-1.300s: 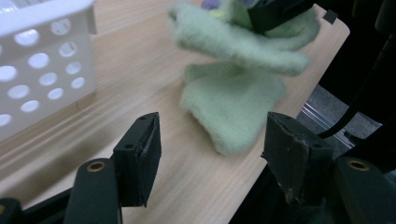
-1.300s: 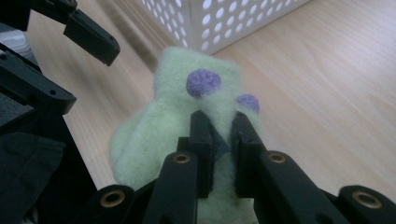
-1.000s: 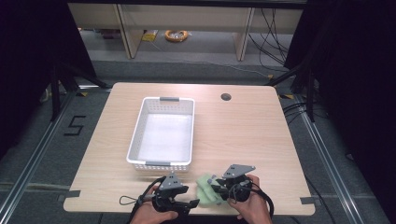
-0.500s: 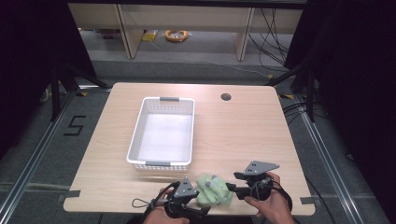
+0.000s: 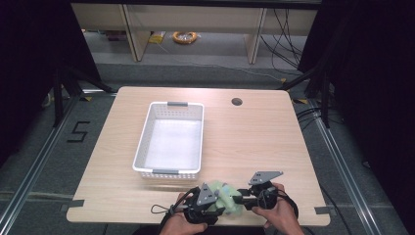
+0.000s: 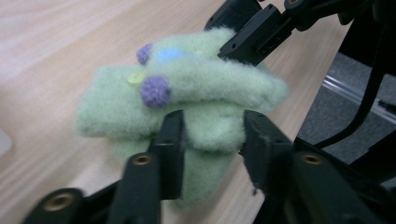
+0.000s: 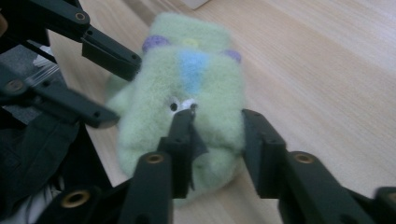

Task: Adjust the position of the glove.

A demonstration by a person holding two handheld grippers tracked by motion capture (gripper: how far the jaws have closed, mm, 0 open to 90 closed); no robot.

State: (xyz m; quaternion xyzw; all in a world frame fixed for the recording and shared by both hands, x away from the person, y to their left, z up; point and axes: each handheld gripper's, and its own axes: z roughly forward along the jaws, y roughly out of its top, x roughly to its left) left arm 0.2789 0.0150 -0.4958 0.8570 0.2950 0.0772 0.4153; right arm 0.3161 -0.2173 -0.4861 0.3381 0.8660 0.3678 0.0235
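Observation:
A pale green fuzzy cloth (image 5: 226,197) with purple pom-poms, a blue patch and a yellow button lies bunched at the table's front edge. Both grippers hold it from opposite sides. In the left gripper view, my left gripper (image 6: 212,142) is shut on a thick fold of the cloth (image 6: 196,98), and the right gripper's black jaw tips press its far side. In the right gripper view, my right gripper (image 7: 219,135) is shut on the near end of the cloth (image 7: 196,88). From above, the left gripper (image 5: 213,201) and the right gripper (image 5: 242,199) meet at the cloth.
A white perforated basket (image 5: 142,147) stands empty left of centre, just behind the hands. A round cable hole (image 5: 237,102) sits at the back of the wooden table (image 5: 264,142). The front edge runs right beneath both hands.
The cloth went from lying flatter to bunched up between the grippers. The left gripper moved right and the right gripper swung out right, then came back in onto the cloth.

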